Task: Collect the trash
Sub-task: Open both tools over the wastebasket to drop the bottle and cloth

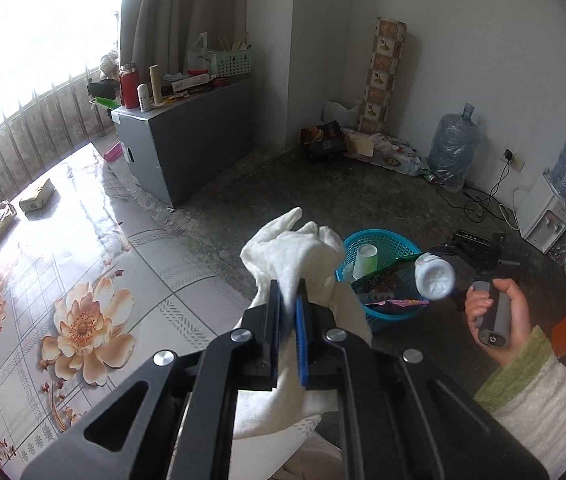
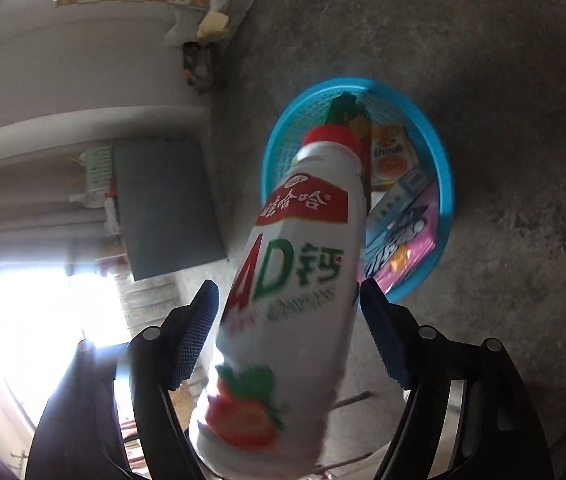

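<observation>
Trash in hand: a white drink bottle [image 2: 295, 272] with a red cap and red-and-green label stands between the blue pads of the right gripper [image 2: 289, 332], whose jaws are spread wider than the bottle; a gap shows at the left pad, and contact at the right pad cannot be told. Bottle blurred, cap pointing down toward the blue plastic basket [image 2: 445, 184] on the concrete floor below. Basket already holds snack wrappers, small cartons and, in the left wrist view, a paper cup [image 1: 364, 261]. Left gripper [image 1: 288, 316] has its jaws pressed together on a white cloth [image 1: 295, 248], held up near the basket, beside the flower-patterned table cover [image 1: 83, 320]. A hand [image 1: 499, 316] in a knitted sleeve grips the right tool's handle.

Step in hand, as judged: release of the bottle over the basket. Next move calls for the jaws to stay clear so the bottle falls inside the rim, not onto the floor; afterwards, a reach for remaining litter.
</observation>
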The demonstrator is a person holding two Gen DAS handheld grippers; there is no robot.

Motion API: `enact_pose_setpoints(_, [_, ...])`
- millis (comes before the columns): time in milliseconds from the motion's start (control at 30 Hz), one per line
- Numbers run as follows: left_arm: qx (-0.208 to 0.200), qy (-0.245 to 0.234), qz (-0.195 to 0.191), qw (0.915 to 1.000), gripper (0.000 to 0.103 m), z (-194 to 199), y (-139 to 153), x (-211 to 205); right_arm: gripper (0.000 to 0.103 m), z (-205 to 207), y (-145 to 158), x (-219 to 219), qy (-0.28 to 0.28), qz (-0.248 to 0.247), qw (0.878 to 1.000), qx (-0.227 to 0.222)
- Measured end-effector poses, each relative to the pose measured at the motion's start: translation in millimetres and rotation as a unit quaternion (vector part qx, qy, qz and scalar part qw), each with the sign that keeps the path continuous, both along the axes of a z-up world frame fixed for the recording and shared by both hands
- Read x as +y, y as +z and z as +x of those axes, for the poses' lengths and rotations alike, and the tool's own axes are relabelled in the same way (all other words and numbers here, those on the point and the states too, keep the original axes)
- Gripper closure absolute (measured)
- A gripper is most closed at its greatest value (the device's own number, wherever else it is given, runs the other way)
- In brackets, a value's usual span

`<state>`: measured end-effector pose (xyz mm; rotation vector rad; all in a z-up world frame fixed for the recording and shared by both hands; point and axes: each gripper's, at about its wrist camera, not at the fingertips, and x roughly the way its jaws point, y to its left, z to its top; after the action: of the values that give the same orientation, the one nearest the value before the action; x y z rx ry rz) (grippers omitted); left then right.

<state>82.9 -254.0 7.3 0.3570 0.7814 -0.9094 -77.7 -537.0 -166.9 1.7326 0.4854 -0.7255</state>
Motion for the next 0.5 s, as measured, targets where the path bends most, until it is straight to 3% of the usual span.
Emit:
enact_pose_setpoints(133, [0.011,-0.010,0.004,0.9999,0.097,-2.7,-6.0,-13.7,0.033,0.1,-18.3,8.6,-0.002,0.032,1.000,0.001])
enact_pose_setpoints(367, [0.041,-0.038,0.018,0.9982,0.097,-11.8,-20.1,-47.2,0.033,-48.4,-18.5,35.2,0.022,0.013,1.000,0.016])
enact_pose_setpoints(500, [0.080,-0.060,0.016,0.9948,0.097,-15.8,-26.6,-81.1,0.033,-79.1,-15.5,43.8,0.029,0.000,0.999,0.029])
